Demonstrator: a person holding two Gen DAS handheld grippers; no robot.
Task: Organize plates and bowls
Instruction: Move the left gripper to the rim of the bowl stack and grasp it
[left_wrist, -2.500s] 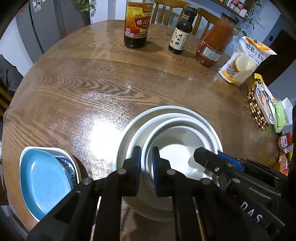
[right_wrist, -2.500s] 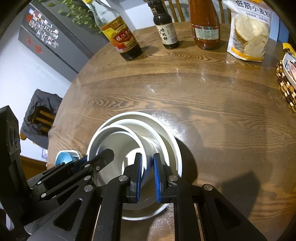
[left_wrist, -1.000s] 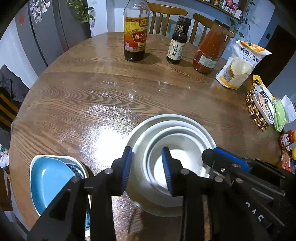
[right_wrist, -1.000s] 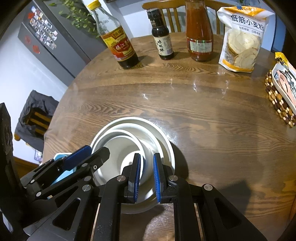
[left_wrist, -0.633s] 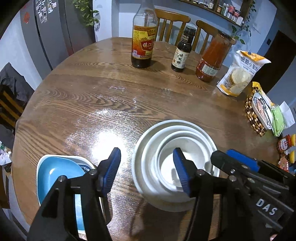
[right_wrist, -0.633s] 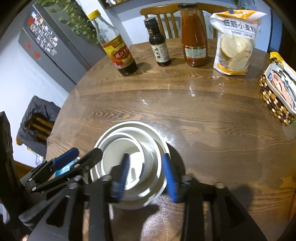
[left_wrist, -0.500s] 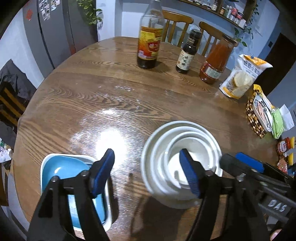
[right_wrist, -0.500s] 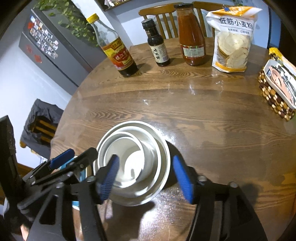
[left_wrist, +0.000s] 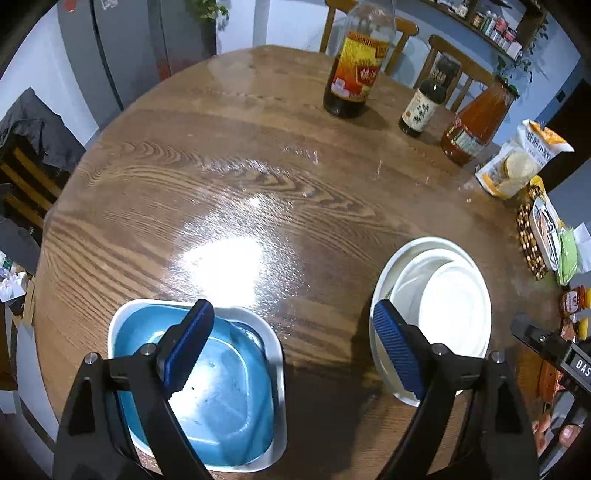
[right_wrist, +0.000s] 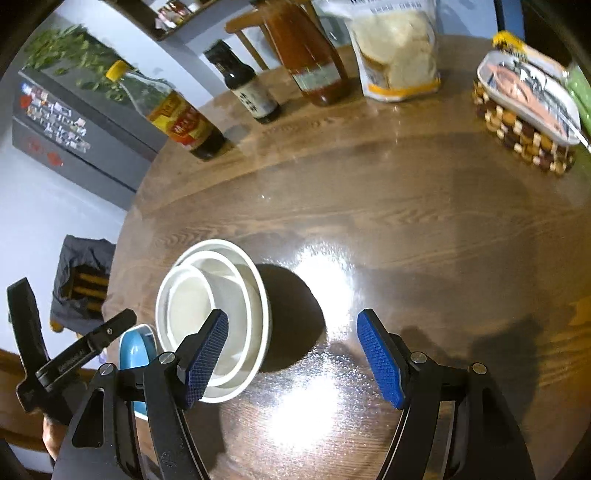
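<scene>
Left jaws: the left gripper (left_wrist: 291, 343) is spread wide and holds nothing, above the counter (left_wrist: 236, 177).
Right jaws: the right gripper (right_wrist: 291, 354) is spread just as wide, empty, over bare wood.
White stack: three nested white bowls (right_wrist: 218, 314) sit on the counter beside the right gripper's left finger; in the left wrist view the stack (left_wrist: 432, 310) lies behind the right finger.
Blue dish: a blue square dish (left_wrist: 221, 398) rests inside a white square dish (left_wrist: 277, 354) under the left finger, near the counter edge.
Far side: vinegar bottle (left_wrist: 354, 74), small dark sauce bottle (left_wrist: 424, 107), red sauce bottle (left_wrist: 476, 125), flour bag (left_wrist: 521, 162).
Right edge: woven trivet (right_wrist: 521, 136) carrying a packaged tray.
</scene>
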